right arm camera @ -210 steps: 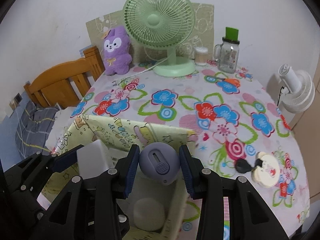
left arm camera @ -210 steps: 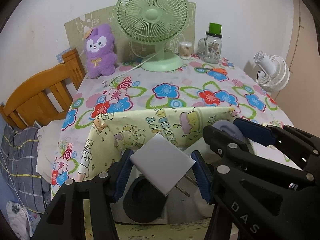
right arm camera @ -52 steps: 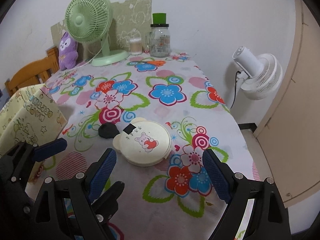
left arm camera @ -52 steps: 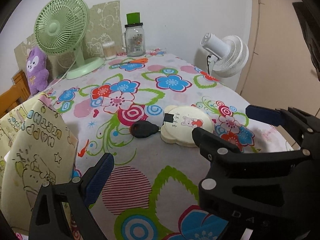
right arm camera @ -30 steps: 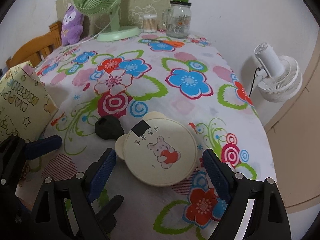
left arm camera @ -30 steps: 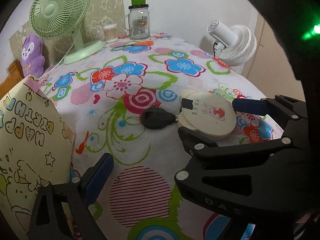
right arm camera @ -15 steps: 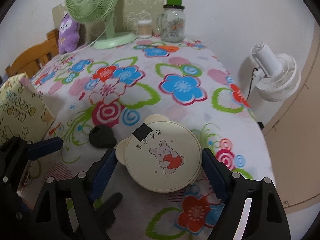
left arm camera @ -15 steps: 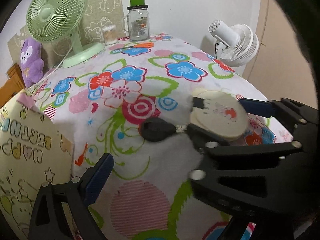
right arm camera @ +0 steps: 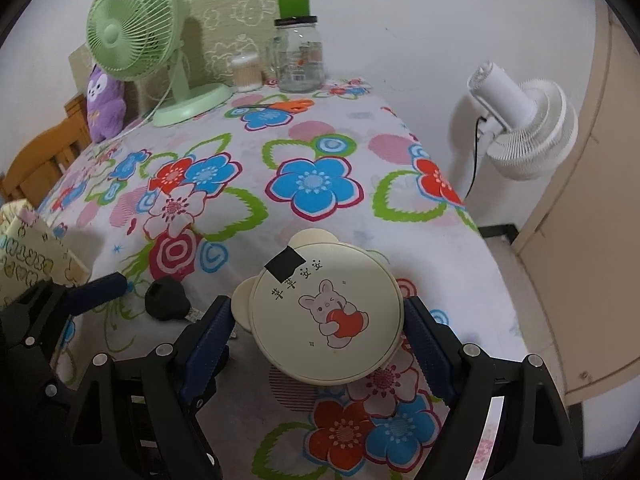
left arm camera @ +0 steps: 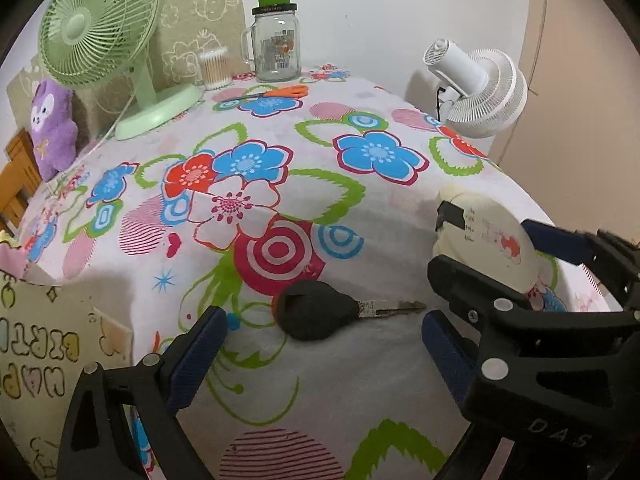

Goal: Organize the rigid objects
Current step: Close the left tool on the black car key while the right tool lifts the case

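A cream round bear-eared case (right arm camera: pixel 326 312) with a bunny picture is held between my right gripper (right arm camera: pixel 320 338) pads and tilted up off the flowered tablecloth; it also shows in the left wrist view (left arm camera: pixel 492 240). A black-headed key (left arm camera: pixel 316 314) lies on the cloth between the wide-open fingers of my left gripper (left arm camera: pixel 320 346), which holds nothing. The key also shows in the right wrist view (right arm camera: pixel 164 298), left of the case.
A yellow birthday gift bag (left arm camera: pixel 36 344) stands at the left table edge. A green fan (left arm camera: pixel 100 36), glass jar (left arm camera: pixel 278 46), cotton swabs (left arm camera: pixel 214 68), orange scissors (left arm camera: pixel 280 91) and purple plush (left arm camera: pixel 50 128) stand at the back. A white fan (left arm camera: pixel 476 88) stands beyond the right edge.
My right gripper has closed on the bear-eared case and lifted it off the cloth. My left gripper has moved down around the key, still open.
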The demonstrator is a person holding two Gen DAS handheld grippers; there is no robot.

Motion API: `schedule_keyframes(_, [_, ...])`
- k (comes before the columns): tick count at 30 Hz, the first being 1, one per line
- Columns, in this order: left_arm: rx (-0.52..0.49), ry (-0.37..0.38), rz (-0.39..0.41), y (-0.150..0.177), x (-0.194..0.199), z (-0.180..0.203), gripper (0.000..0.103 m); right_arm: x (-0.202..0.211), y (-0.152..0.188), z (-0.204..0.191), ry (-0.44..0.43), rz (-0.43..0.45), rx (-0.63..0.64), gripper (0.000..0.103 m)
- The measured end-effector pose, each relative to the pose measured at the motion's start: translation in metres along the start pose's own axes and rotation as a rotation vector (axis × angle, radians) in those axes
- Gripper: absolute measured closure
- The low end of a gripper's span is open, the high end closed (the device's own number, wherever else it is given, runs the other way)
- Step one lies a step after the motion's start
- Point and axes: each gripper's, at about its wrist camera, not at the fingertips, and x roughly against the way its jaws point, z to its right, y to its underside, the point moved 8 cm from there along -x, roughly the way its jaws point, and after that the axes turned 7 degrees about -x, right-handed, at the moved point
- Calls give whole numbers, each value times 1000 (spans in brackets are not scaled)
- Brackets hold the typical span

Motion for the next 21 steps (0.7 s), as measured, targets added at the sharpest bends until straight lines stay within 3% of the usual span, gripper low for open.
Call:
schedule_keyframes(3, [1, 2, 0, 0, 0, 0, 4, -2, 0, 1, -5, -7, -17, 18])
schedule_keyframes(4, [-1, 8, 2, 0, 0, 0, 8, -2, 0, 1, -3, -7, -16, 18])
schedule_keyframes(11, [-84, 73, 32, -1, 12, 17, 68, -1, 2, 0, -4, -10, -16, 17])
schedule_keyframes(18, [-74, 72, 18, 8, 21, 18, 81, 6, 7, 0, 6, -6, -11, 17])
schedule_keyframes(19, [-71, 72, 16, 10, 22, 17, 98, 7, 9, 0, 8, -5, -14, 17])
schedule_keyframes(21, [-63, 84, 9, 14, 24, 17, 100, 9, 12, 0, 13, -7, -11, 17])
